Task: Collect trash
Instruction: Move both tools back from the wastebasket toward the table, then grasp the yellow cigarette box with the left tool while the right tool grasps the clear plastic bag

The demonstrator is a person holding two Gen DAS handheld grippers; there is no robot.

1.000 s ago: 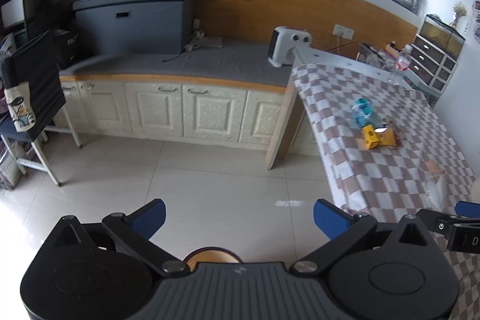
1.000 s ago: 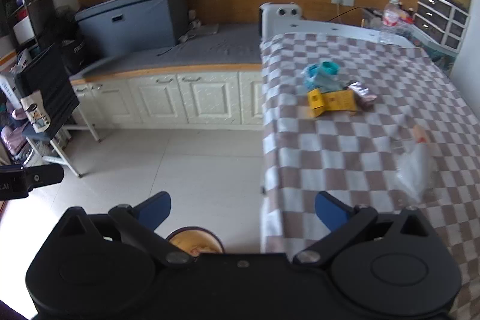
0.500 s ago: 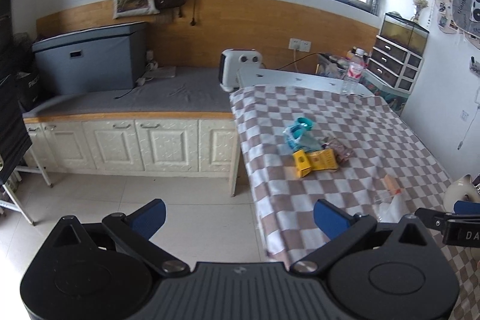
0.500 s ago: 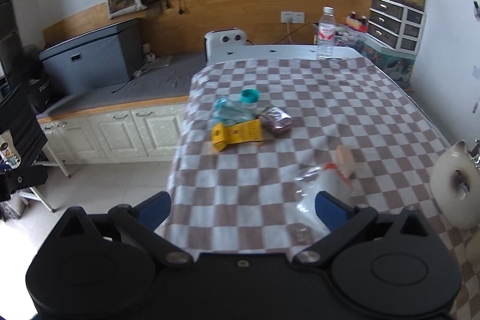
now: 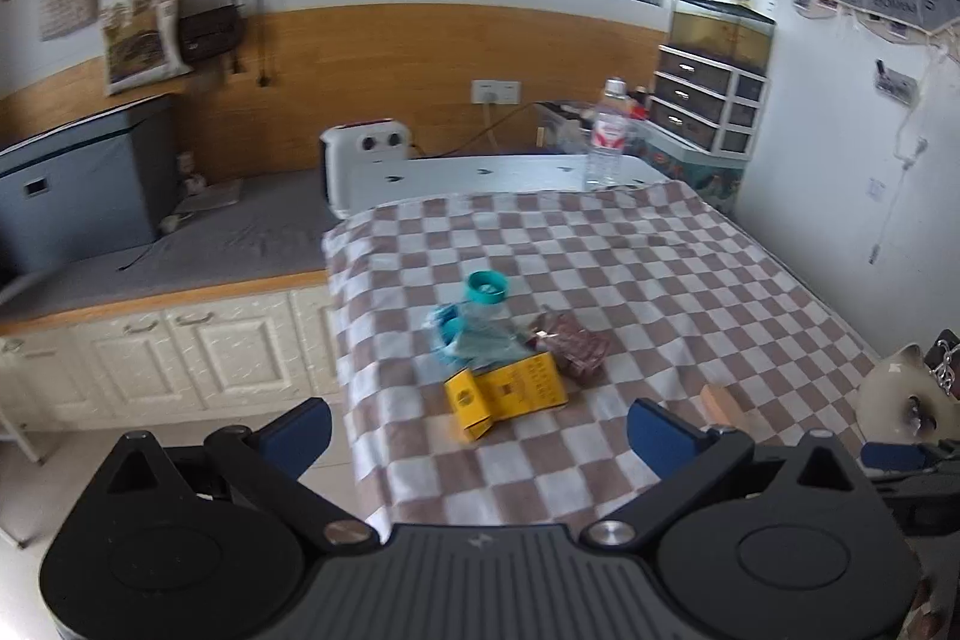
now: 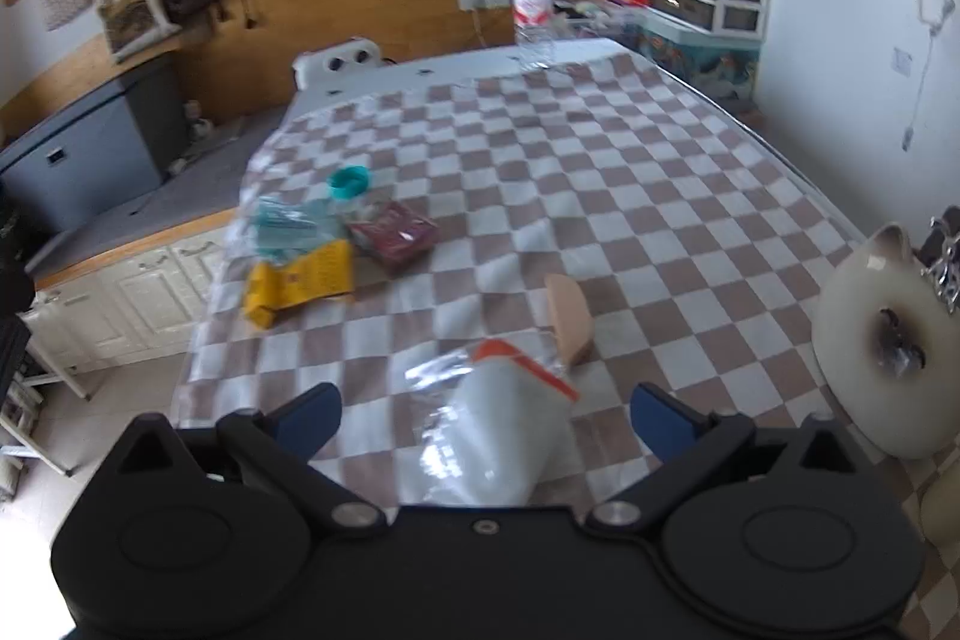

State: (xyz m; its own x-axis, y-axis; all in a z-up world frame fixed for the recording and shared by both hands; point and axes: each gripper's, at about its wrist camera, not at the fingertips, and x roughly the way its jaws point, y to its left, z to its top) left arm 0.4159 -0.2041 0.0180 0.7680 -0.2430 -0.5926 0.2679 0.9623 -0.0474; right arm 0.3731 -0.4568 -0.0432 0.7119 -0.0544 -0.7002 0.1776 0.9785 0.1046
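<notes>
The left gripper (image 5: 480,427) is held above the near left edge of the table (image 5: 690,268), which is draped in a brown-and-white checked cloth. It looks forward and down across the table, its blue-tipped fingers (image 5: 300,427) spread wide with nothing between them. One finger is over the floor beside the table's edge, the other over the cloth.

The right gripper (image 6: 486,415) is held lower and nearer to the cloth, tilted down at the near part of the table. Its blue-tipped fingers (image 6: 660,418) are likewise wide apart and grip nothing. A crumpled clear plastic bag with an orange strip (image 6: 498,430) lies on the cloth in the gap between them, touching neither finger as far as the view shows.

Just beyond the bag lies a small tan wedge-shaped piece (image 6: 570,316). Farther off, toward the left side of the table, the rest of the trash sits in a close cluster: a flattened yellow cardboard box (image 5: 510,394), a crushed clear bottle with a teal cap (image 5: 480,322) behind it, and a dark red crumpled wrapper (image 5: 573,349) to its right, all touching or overlapping.

A clear water bottle with a red label (image 6: 533,13) stands upright at the table's far end. A white cat-shaped ceramic figure (image 6: 882,346) stands at the near right.
</notes>
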